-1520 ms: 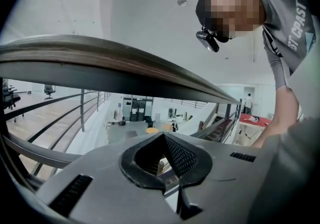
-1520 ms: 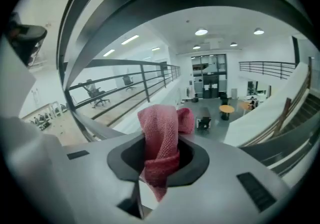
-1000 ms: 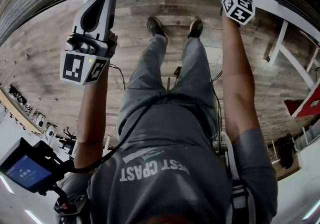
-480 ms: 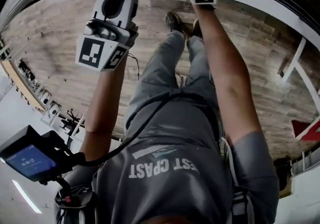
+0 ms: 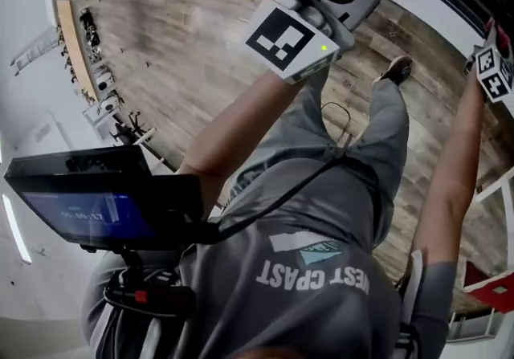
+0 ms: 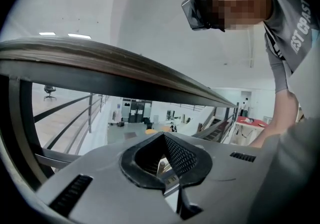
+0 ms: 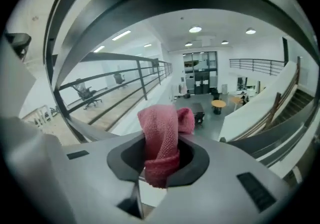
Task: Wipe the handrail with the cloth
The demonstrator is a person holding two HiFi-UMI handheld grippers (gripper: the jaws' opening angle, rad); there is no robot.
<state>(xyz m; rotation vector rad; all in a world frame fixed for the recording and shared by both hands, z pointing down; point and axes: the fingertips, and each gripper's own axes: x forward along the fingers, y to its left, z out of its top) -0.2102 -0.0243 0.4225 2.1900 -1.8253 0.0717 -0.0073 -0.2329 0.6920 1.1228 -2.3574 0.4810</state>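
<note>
Both jaws of the right gripper point(image 7: 159, 168) pinch the pink cloth point(image 7: 161, 135). The left gripper point(image 6: 165, 170), jaws pressed together and empty, sits beneath the handrail point(image 6: 125, 65).

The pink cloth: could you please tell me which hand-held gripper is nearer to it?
Right. The right hand-held gripper is shut on the cloth, which stands between its jaws. The left hand-held gripper is empty, jaws together, well apart to the person's left.
</note>
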